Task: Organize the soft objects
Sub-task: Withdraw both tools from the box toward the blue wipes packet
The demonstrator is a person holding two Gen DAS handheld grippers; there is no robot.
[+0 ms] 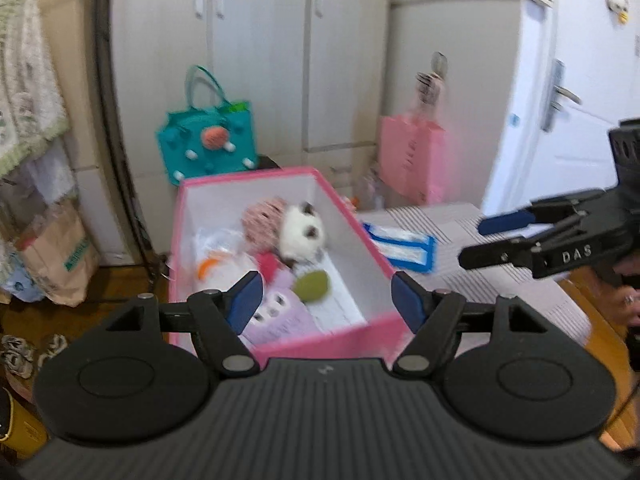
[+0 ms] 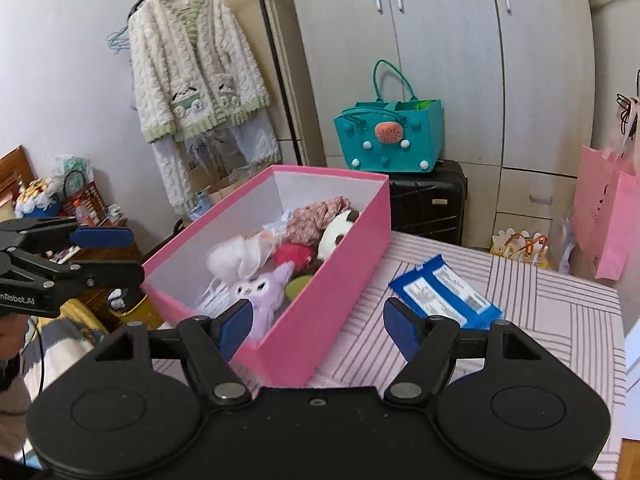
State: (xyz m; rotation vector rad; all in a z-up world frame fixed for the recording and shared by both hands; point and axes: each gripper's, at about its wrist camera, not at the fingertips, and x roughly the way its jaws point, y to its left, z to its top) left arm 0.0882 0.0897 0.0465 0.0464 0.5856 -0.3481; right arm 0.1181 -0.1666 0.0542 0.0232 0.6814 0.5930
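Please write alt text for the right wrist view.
An open pink box of plush toys sits on a striped surface, beyond the open, empty right gripper. A blue packet lies beside it; the left gripper enters from left.

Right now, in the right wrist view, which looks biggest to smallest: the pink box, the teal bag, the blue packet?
1. pink box
2. teal bag
3. blue packet
The box lies nearer the camera, which inflates it.
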